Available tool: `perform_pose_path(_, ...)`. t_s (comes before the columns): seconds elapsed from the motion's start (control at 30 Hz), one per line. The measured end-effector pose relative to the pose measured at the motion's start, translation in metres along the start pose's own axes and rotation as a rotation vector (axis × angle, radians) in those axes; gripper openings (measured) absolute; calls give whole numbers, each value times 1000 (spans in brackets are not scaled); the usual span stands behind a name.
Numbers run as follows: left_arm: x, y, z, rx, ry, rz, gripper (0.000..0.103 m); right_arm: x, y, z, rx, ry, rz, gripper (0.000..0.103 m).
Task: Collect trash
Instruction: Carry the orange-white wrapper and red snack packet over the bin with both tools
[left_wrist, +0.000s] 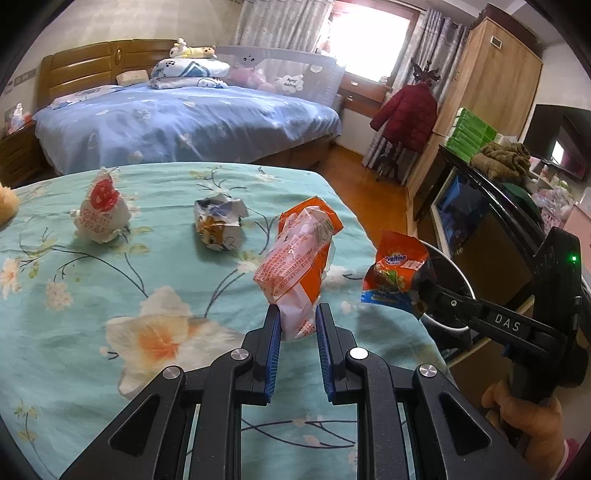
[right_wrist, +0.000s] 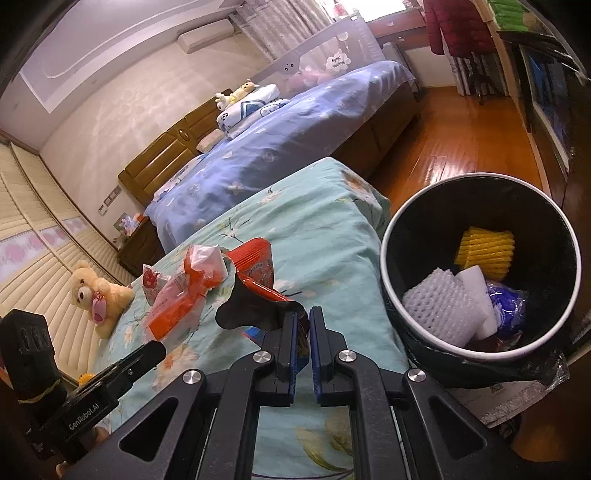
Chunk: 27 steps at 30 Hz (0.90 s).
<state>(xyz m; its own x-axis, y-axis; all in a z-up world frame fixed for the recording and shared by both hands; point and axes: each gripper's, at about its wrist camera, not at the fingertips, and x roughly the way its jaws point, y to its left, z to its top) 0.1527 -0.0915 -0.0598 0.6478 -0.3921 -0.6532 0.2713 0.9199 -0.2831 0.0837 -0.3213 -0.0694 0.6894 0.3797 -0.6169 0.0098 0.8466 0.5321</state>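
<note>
Both hands carry trash toward the bin (right_wrist: 476, 354), which stands just beside the bed's right edge. The left gripper (left_wrist: 297, 320) clamps the lower end of an orange-and-white wrapper (left_wrist: 297, 258), held upright above the floral bed cover (left_wrist: 110, 288). The right gripper (right_wrist: 302, 322) is shut tight on the edge of an orange sachet (right_wrist: 258, 280), lifted near that same edge.

To do this well, I judge each piece should be brought fully over the bin's rim before the jaws let go, one hand at a time, since light foil can drift or cling to the pads.

Two crumpled pieces remain on the bed: a white one with a red patch (left_wrist: 100, 206) toward the left edge and a grey-and-yellow one (left_wrist: 219, 223) mid-bed.

The sachet reads "Ovaltine", partly cut off; the right gripper's arm bears "DAS", the left one's "GenRobot.AI". The wrapper's small print is unreadable.
</note>
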Motion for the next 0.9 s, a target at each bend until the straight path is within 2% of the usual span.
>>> perform_pose_path(0.9,12,-47,-3,91,23,-31,17,-30,-36,3,51,-47,-38,6)
